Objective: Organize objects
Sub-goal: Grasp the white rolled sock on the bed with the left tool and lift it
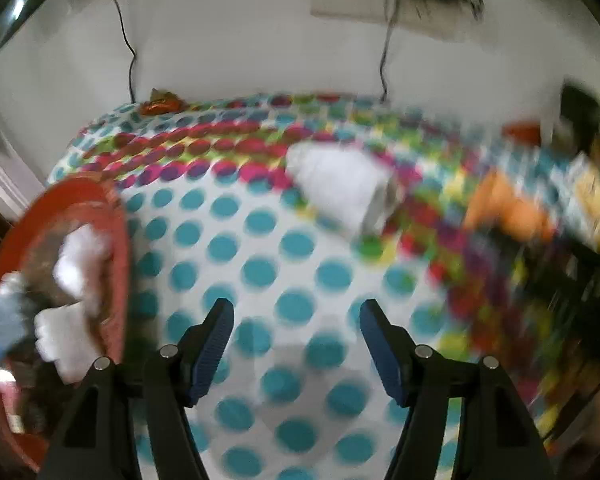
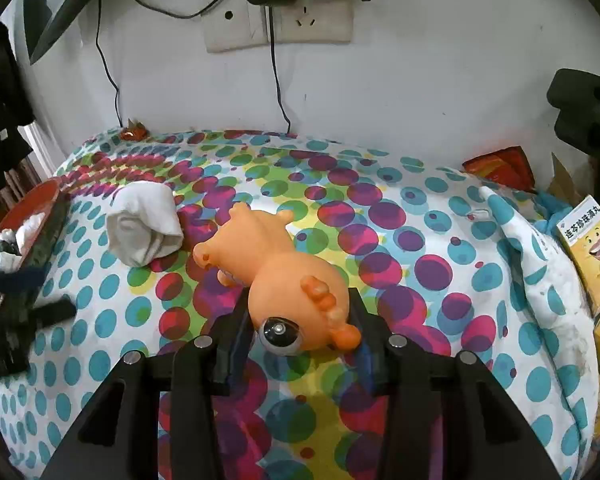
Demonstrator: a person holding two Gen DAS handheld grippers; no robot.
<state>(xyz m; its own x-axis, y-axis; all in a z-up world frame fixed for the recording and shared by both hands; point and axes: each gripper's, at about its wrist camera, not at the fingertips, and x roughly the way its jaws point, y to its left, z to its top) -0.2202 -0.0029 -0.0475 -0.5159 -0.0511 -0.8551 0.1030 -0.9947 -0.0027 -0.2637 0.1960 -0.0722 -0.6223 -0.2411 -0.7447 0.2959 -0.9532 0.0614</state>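
Observation:
My right gripper (image 2: 298, 310) is shut on the head of an orange rubber toy animal (image 2: 276, 264) with a big dark eye; its body stretches away over the dotted cloth. A rolled white sock (image 2: 146, 226) lies just left of the toy. In the blurred left wrist view my left gripper (image 1: 296, 320) stands open over the cloth with nothing between its fingers. The white sock (image 1: 340, 192) lies ahead of it, the orange toy (image 1: 508, 208) far to the right. A red basket (image 1: 112, 248) with white and dark socks sits at the left.
The colourful dotted cloth (image 2: 400, 220) covers the surface up to a white wall with sockets and cables. Yellow boxes (image 2: 592, 248) and a red packet (image 2: 500, 166) lie at the right edge. The red basket (image 2: 40, 204) is at the left, an orange wrapper (image 2: 134, 132) at the back.

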